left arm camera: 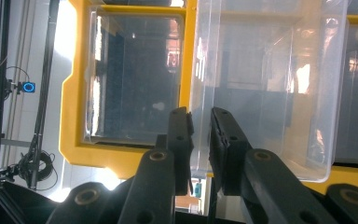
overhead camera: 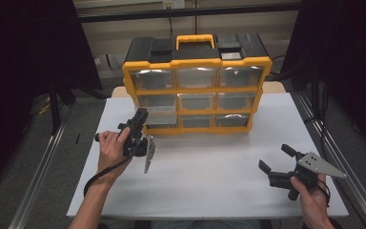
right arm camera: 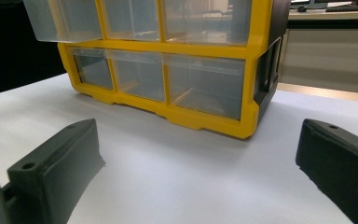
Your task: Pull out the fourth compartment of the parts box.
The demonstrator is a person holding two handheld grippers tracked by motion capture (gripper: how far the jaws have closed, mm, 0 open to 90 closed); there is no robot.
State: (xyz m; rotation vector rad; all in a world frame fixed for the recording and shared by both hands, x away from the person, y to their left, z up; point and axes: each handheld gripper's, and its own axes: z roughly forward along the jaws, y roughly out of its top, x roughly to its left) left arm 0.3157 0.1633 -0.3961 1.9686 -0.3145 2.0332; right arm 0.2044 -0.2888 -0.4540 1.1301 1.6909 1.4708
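A yellow and black organizer with three rows of clear drawers stands at the back of the white table. Its middle-left drawer sticks out a little from the frame, as the right gripper view also shows for this drawer. My left gripper is at that drawer's front. In the left gripper view the left gripper is shut on the drawer's clear front wall. My right gripper rests low at the table's right front, open and holding nothing. Across bare table, the right gripper faces the organizer.
The organizer's yellow carry handle is on top. Metal rails run along both sides of the table, with black curtains behind them. Open table surface lies between the two grippers and in front of the organizer.
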